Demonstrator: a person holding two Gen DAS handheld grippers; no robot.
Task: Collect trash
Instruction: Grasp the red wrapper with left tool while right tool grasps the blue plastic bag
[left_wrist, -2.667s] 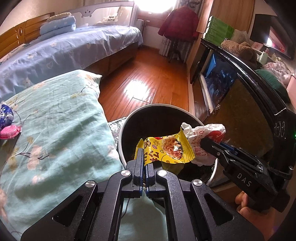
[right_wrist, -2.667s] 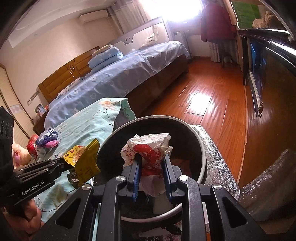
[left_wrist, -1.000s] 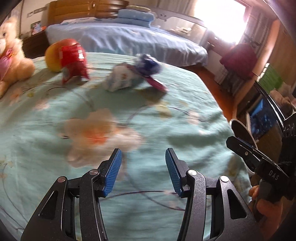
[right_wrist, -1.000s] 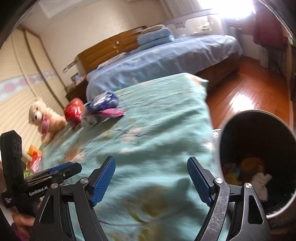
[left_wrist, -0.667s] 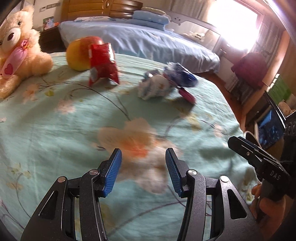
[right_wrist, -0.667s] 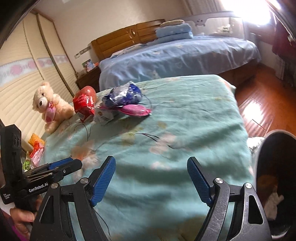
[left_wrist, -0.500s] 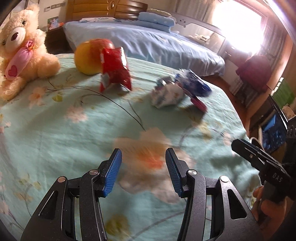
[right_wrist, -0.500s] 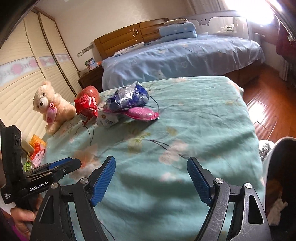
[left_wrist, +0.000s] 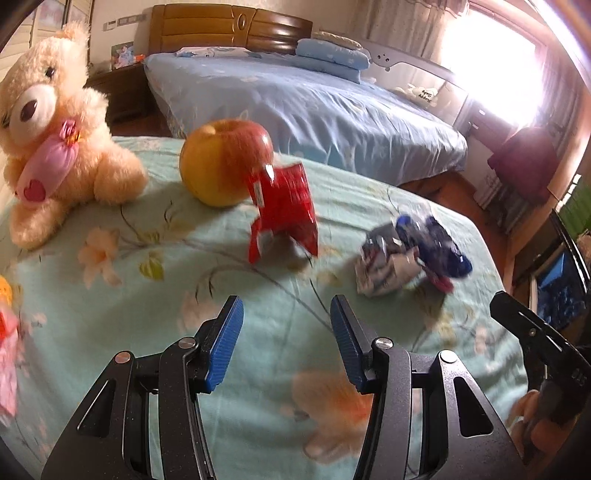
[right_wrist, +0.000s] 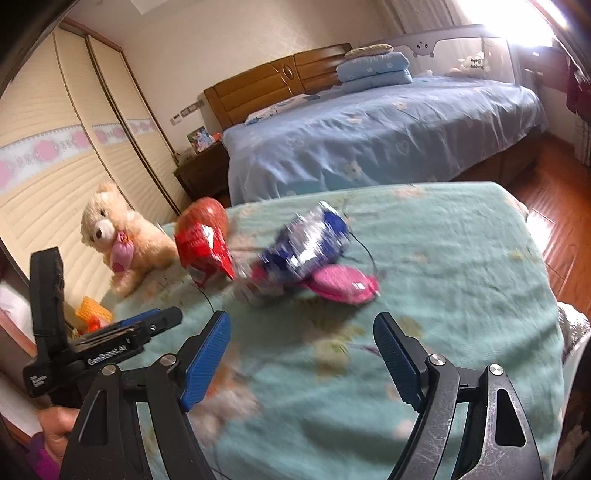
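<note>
A red snack wrapper (left_wrist: 282, 210) stands on the green floral bedspread (left_wrist: 147, 295), in front of an apple (left_wrist: 223, 166). To its right lie a crumpled blue and silver wrapper (left_wrist: 406, 251) and a pink wrapper (right_wrist: 341, 284). My left gripper (left_wrist: 286, 332) is open and empty, just short of the red wrapper. My right gripper (right_wrist: 301, 343) is open and empty, just short of the blue wrapper (right_wrist: 306, 251) and the pink one. The red wrapper also shows in the right wrist view (right_wrist: 203, 247).
A teddy bear (left_wrist: 48, 147) sits at the far left of the bedspread. Orange and pink items (right_wrist: 92, 314) lie near the left edge. A blue bed (left_wrist: 314, 99) stands behind. The rim of the trash bin (right_wrist: 574, 350) shows at far right.
Both grippers let go of their trash over the bin, opened, and swung left over the bedspread. They have since closed in on the wrappers near the apple.
</note>
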